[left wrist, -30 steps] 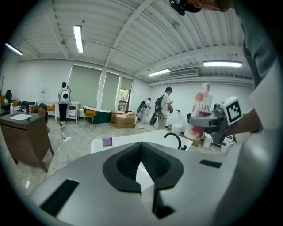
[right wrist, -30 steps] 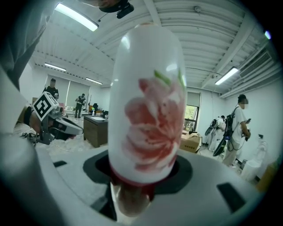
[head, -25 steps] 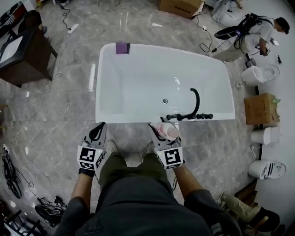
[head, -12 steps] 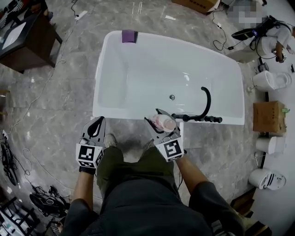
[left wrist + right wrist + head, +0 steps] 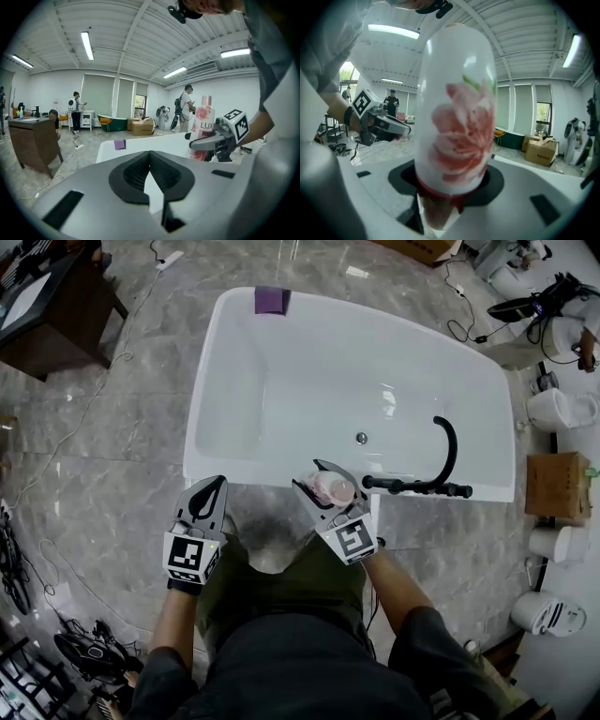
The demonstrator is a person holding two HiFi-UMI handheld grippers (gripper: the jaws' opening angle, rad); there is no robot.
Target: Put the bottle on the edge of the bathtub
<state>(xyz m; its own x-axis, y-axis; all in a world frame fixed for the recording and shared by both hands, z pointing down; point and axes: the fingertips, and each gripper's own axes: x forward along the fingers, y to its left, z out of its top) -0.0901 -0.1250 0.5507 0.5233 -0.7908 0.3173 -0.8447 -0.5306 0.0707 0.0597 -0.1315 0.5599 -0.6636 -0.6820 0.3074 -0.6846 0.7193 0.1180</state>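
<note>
In the head view my right gripper [image 5: 312, 478] is shut on a white bottle [image 5: 333, 488] with a pink flower print and a pink end. It hangs just over the near rim of the white bathtub [image 5: 234, 476]. The bottle [image 5: 454, 122] fills the right gripper view, standing upright between the jaws of my right gripper [image 5: 450, 185]. My left gripper [image 5: 220, 482] is shut with nothing in it, above the floor a little before the tub's near rim. In the left gripper view, past my left gripper [image 5: 150, 154], the bottle [image 5: 202, 126] shows at the right.
A black faucet [image 5: 441, 465] stands on the near rim right of the bottle. A purple item [image 5: 272, 299] lies on the far rim. A dark table [image 5: 56, 287] is at upper left. Toilets and a cardboard box [image 5: 558, 486] stand at right; cables cross the marble floor.
Both grippers have come down and closer to the tub's near rim. The right gripper still grips the bottle, and its tips now overlap the rim. The left stays shut.
</note>
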